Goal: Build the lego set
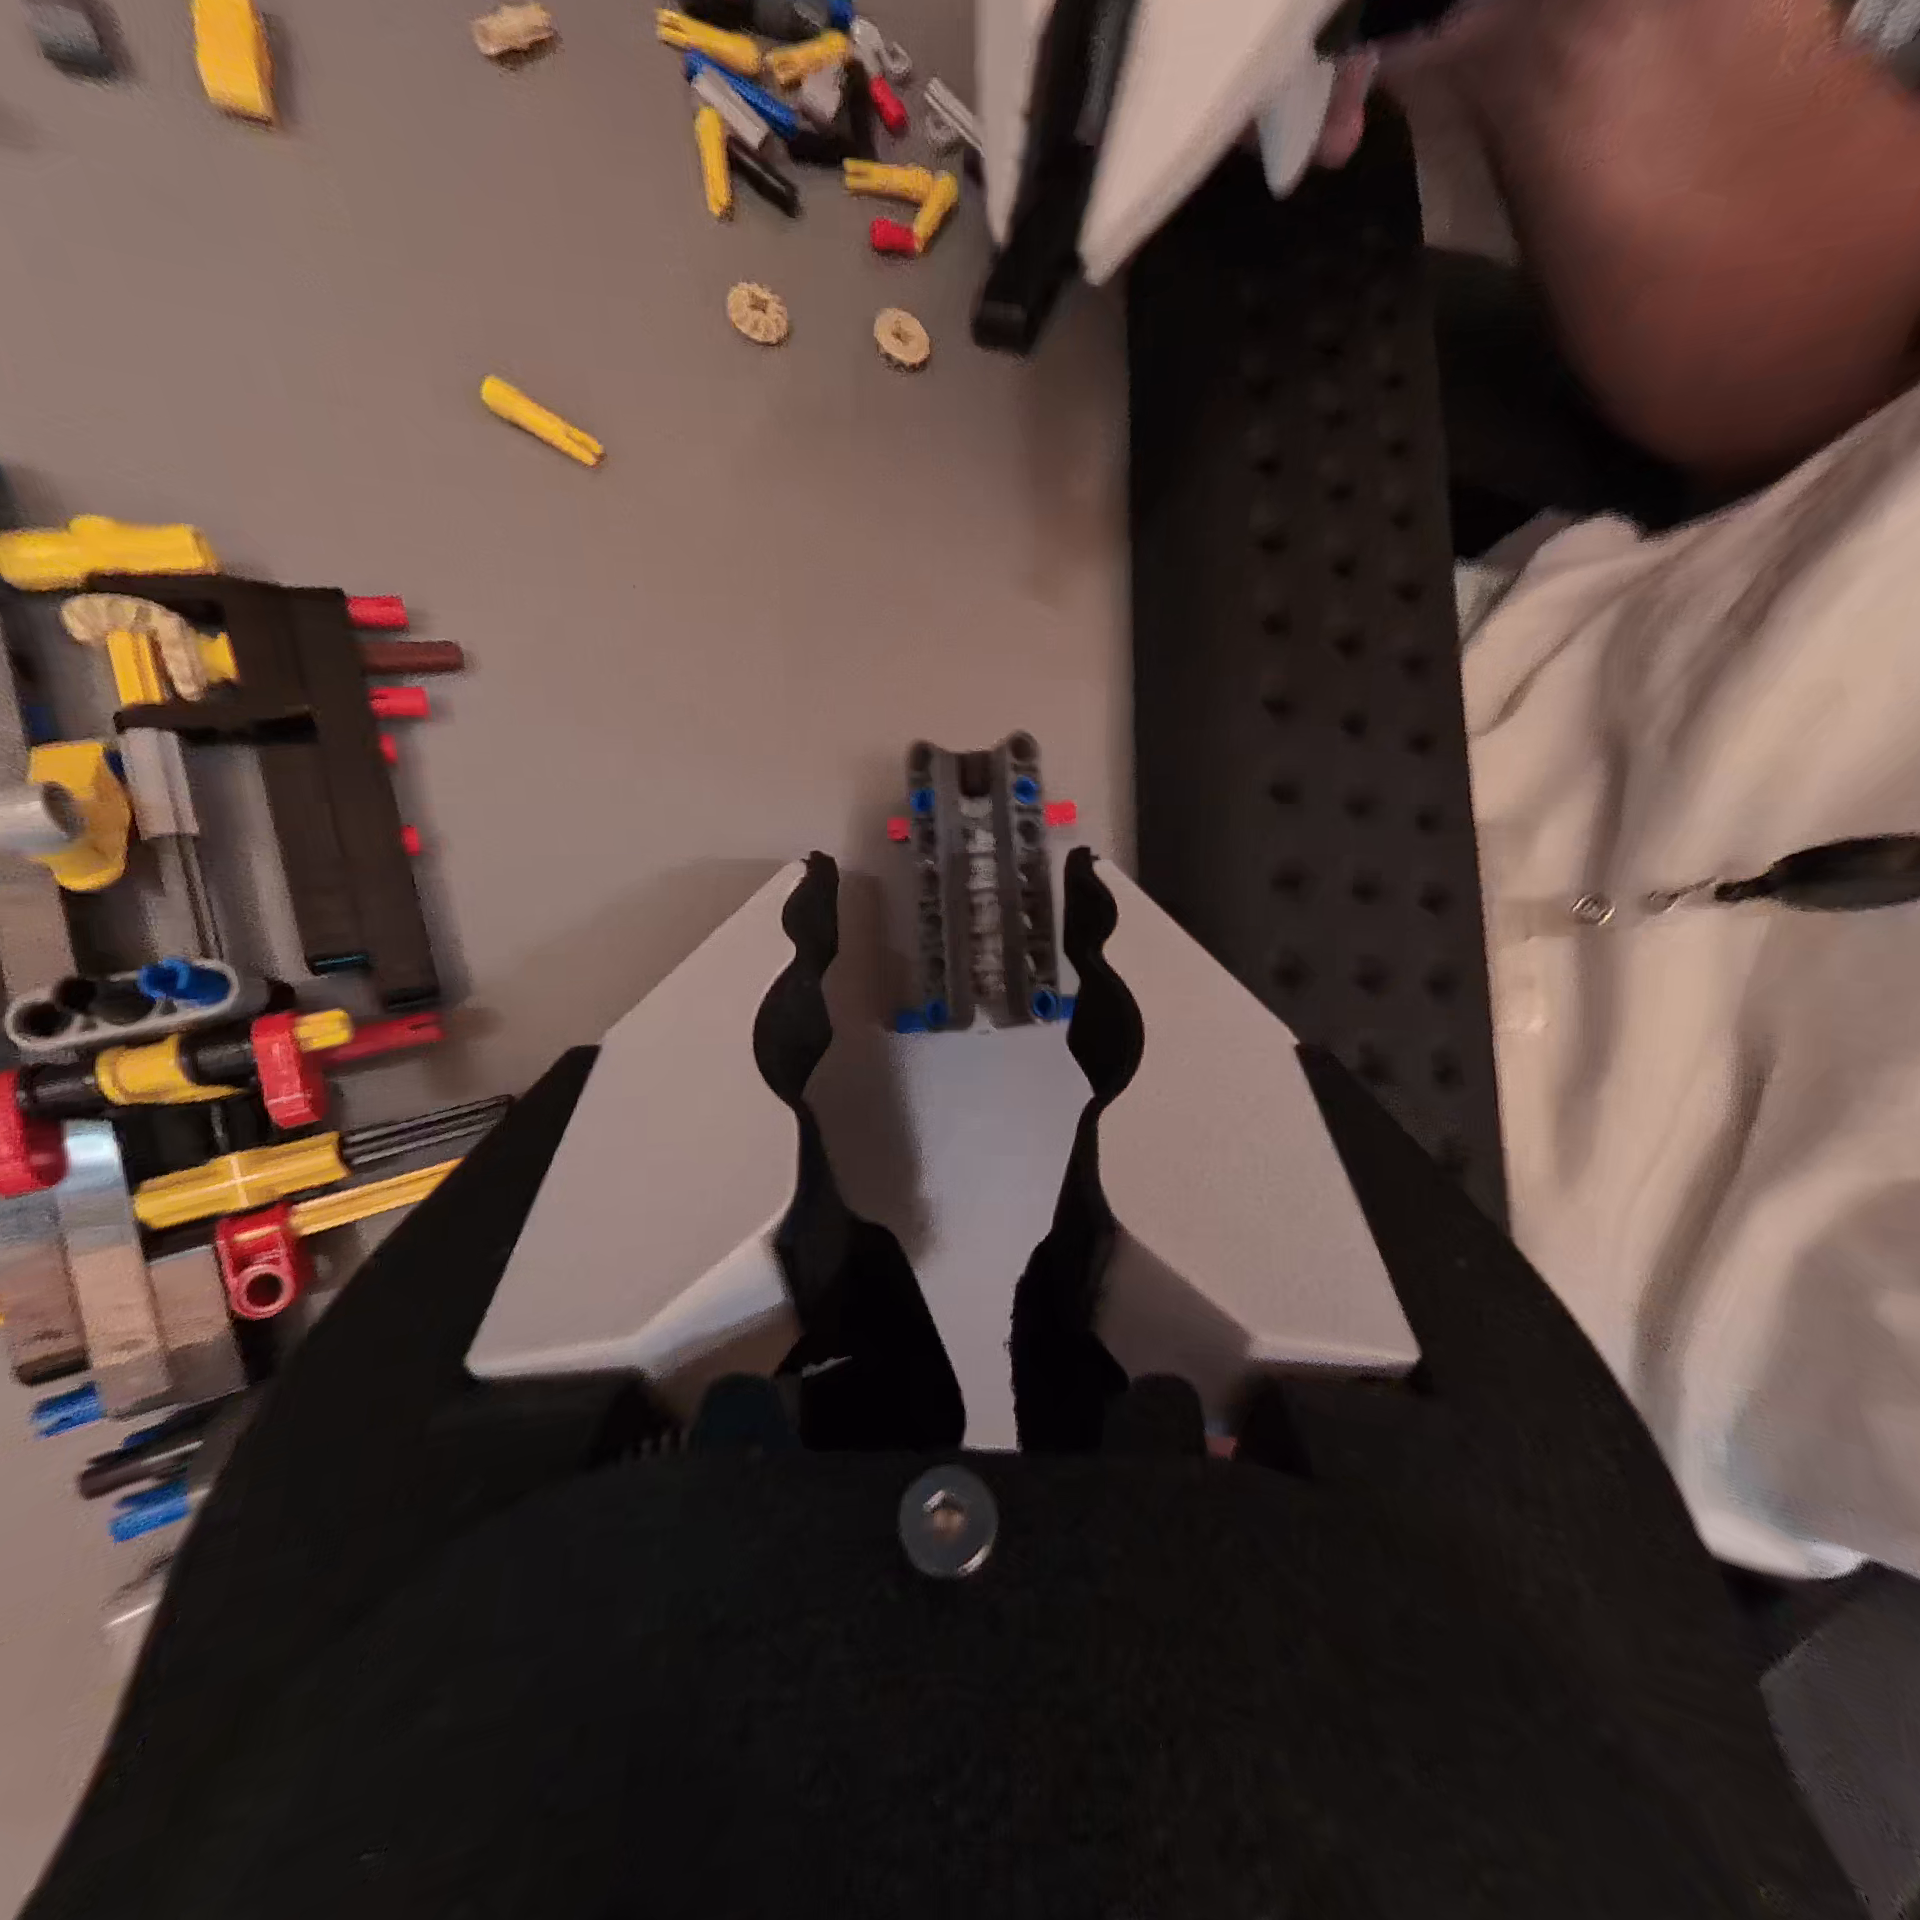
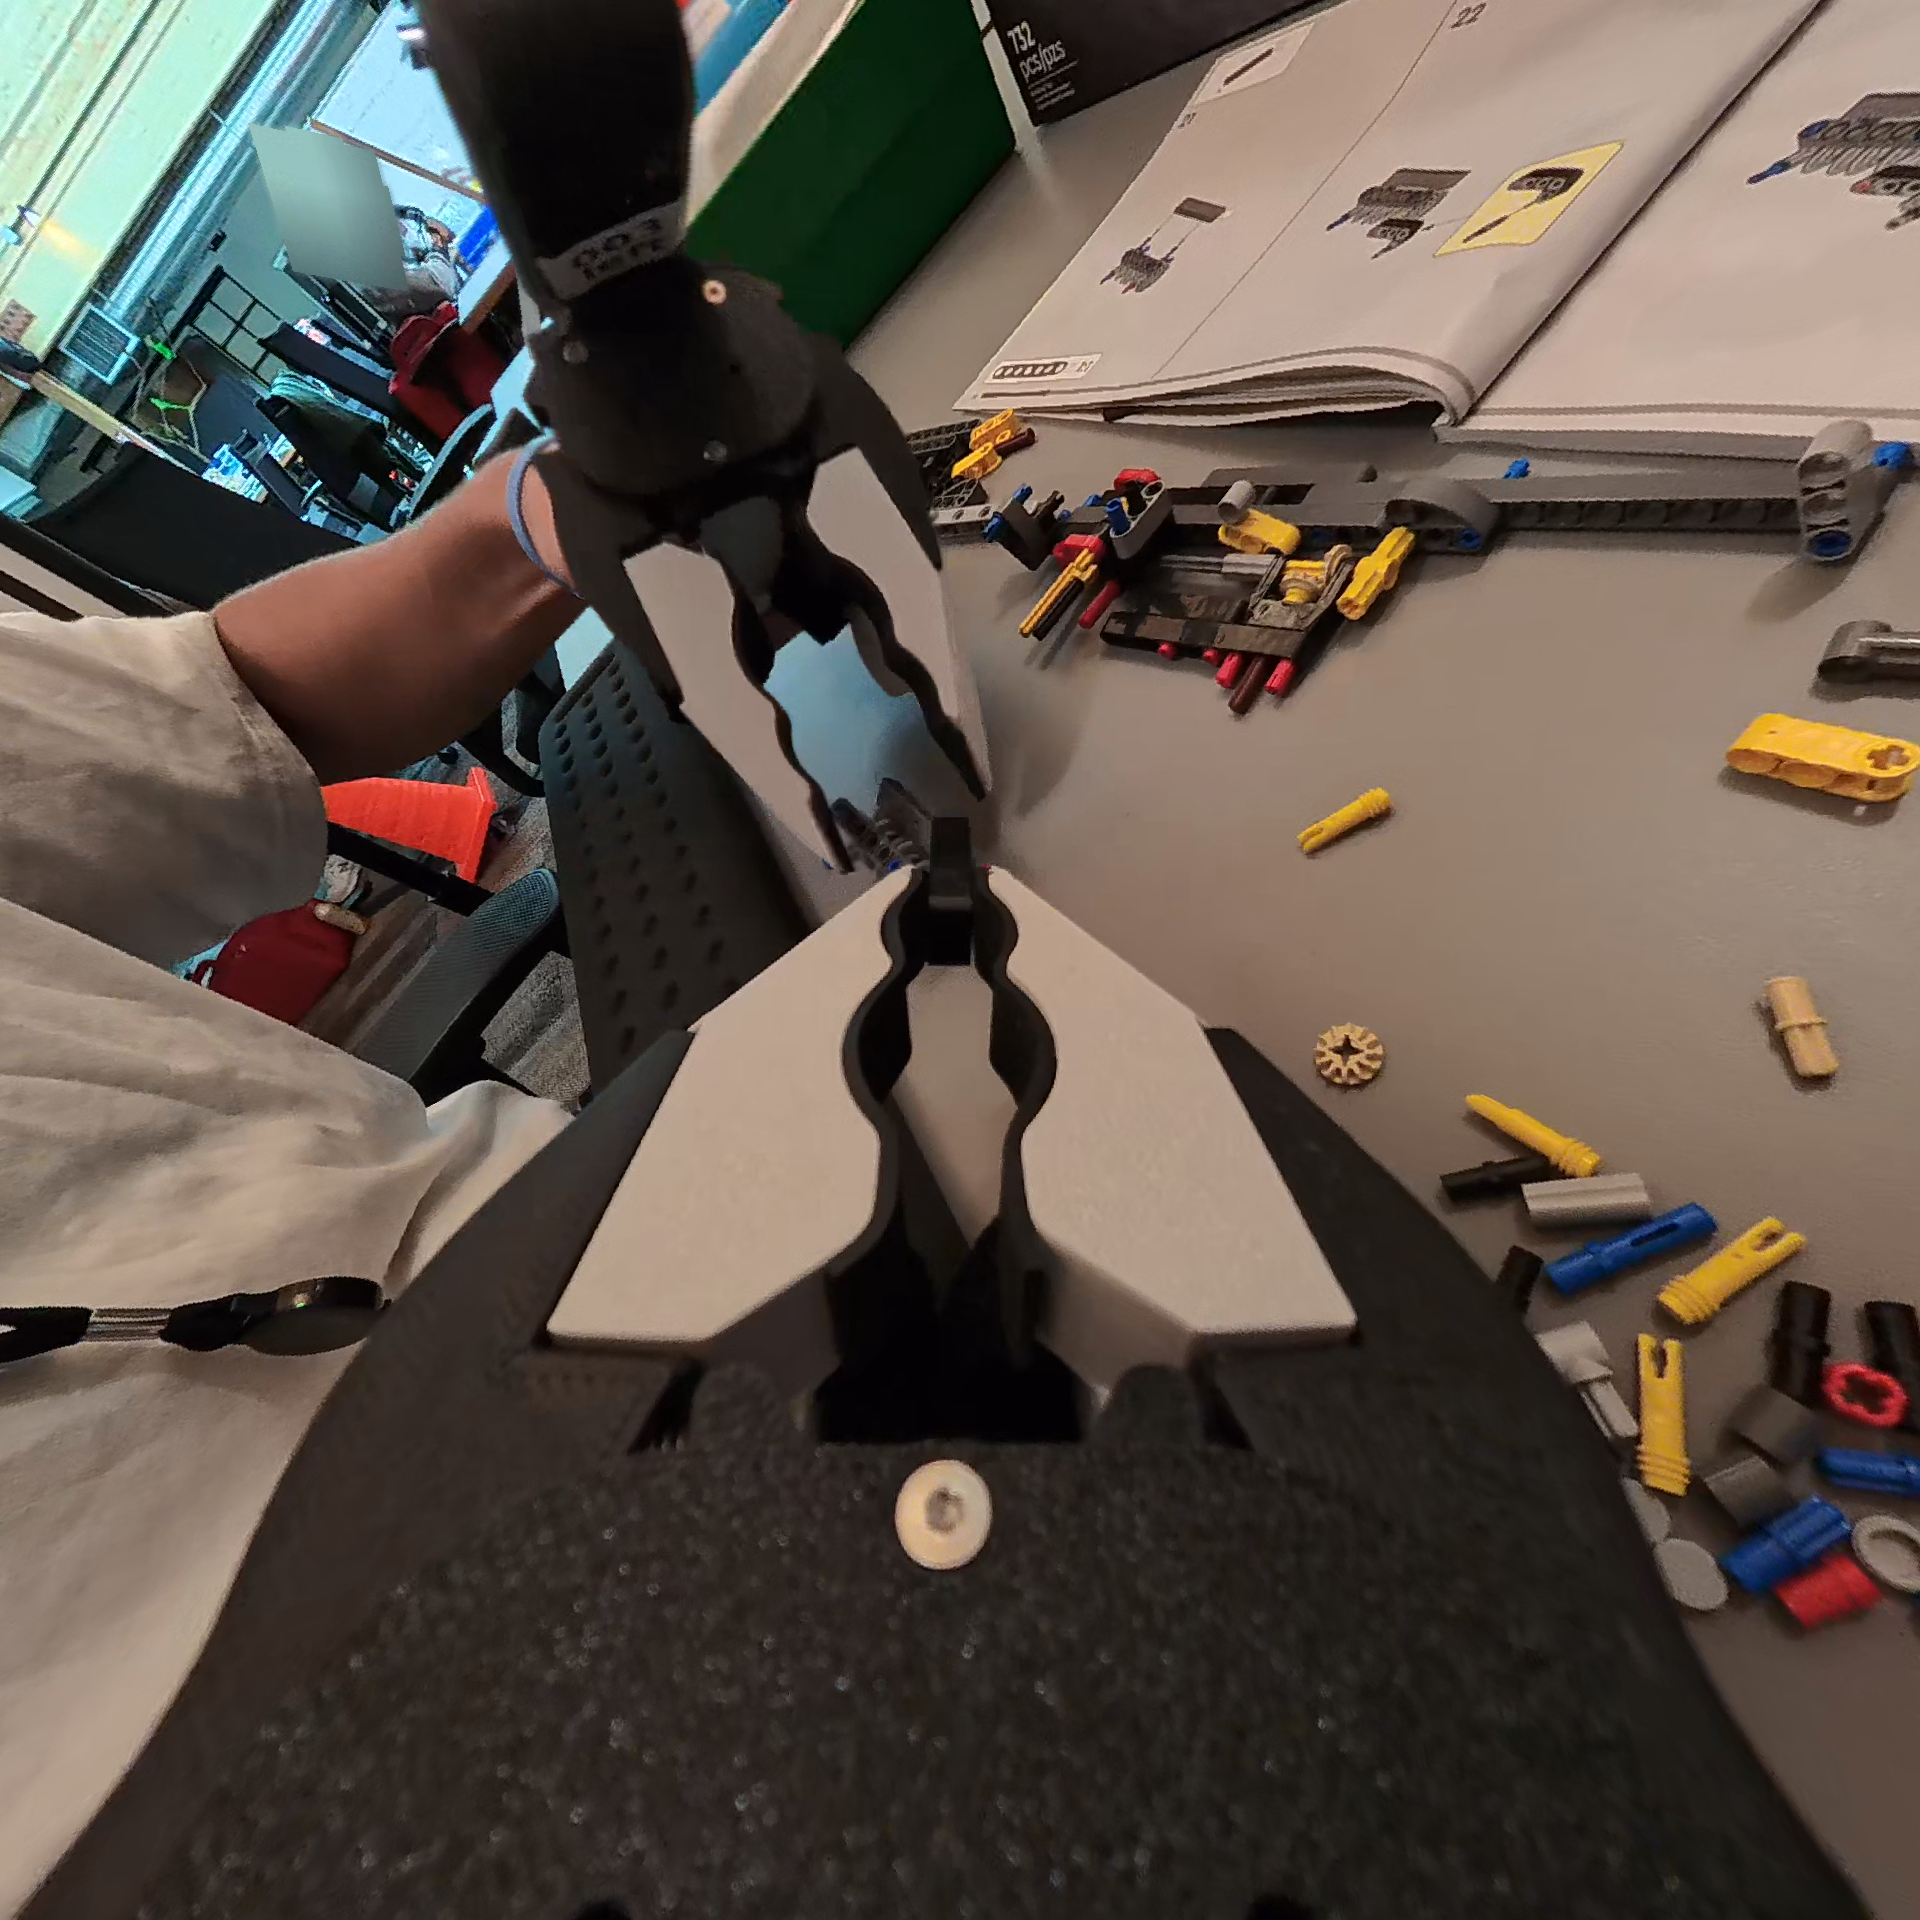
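Sub-assembly stage. The left gripper point(image 1: 951, 862) hangs with fingers spread and empty over a small dark grey beam module point(image 1: 982, 883) studded with blue and red pins, which lies flat on the grey table point(image 1: 727, 623) near its edge. The right gripper point(image 2: 948, 883) is clenched on a small black piece point(image 2: 948, 894), probably a short connector, though its shape is hard to read. The open instruction booklet point(image 2: 1455, 208) lies beyond a larger partial build point(image 2: 1226, 582). Judged next: the left gripper steadies the module, then the right seats the black piece squarely into it.
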{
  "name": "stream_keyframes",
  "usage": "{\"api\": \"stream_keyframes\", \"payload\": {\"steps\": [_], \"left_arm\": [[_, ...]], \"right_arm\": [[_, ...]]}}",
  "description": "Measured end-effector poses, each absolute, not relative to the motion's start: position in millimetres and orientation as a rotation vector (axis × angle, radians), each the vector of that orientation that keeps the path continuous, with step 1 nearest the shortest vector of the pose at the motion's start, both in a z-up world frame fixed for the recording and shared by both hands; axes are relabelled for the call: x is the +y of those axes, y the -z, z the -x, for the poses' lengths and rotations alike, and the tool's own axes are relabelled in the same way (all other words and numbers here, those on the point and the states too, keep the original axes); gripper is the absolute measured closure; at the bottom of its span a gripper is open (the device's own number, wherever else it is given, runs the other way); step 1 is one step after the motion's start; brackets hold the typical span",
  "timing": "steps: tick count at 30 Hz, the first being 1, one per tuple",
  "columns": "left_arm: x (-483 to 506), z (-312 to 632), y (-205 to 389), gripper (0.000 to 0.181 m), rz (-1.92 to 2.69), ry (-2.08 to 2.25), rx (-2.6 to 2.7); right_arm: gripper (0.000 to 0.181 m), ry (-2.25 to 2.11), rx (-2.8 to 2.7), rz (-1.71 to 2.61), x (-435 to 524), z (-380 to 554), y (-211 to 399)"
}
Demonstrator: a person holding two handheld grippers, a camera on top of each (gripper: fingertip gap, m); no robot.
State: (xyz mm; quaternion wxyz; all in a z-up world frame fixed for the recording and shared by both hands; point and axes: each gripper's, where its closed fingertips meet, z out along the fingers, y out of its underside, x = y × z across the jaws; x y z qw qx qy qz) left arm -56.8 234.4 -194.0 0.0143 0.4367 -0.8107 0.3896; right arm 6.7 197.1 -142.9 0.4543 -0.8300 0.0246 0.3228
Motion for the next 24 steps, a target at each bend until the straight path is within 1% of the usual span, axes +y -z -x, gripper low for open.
{"api": "stream_keyframes", "payload": {"steps": [4, 6, 8, 10, 13, 18, 22, 24], "left_arm": [[232, 62, 206, 0.138, -1.275, -1.085, -2.639], [230, 58, 207, 0.141, -1.271, -1.085, -2.645], [233, 55, 209, 0.152, -1.277, -1.051, -2.706], [232, 55, 208, 0.152, -1.275, -1.045, -2.732], [229, 56, 207, 0.152, -1.381, -1.078, -2.587], [223, 49, 176, 0.153, -1.551, -1.419, -2.060], [233, 56, 197, 0.153, -1.612, -1.312, -2.153], [228, 59, 197, 0.153, -1.596, -1.312, -2.129]], "right_arm": [[0.174, -0.800, 0.068, 2.050, 197, -8, 143], [0.174, -0.794, 0.062, 2.053, 199, -7, 142], [0.174, -0.784, 0.052, 2.058, 199, -6, 142], [0.174, -0.781, 0.045, 2.066, 199, -4, 143], [0.174, -0.787, 0.046, 2.072, 198, -3, 147], [0.174, -0.799, 0.031, 2.045, 201, 1, 143], [0.174, -0.796, -0.020, 2.056, 205, 10, 144], [0.174, -0.795, -0.034, 2.069, 207, 13, 147]]}}
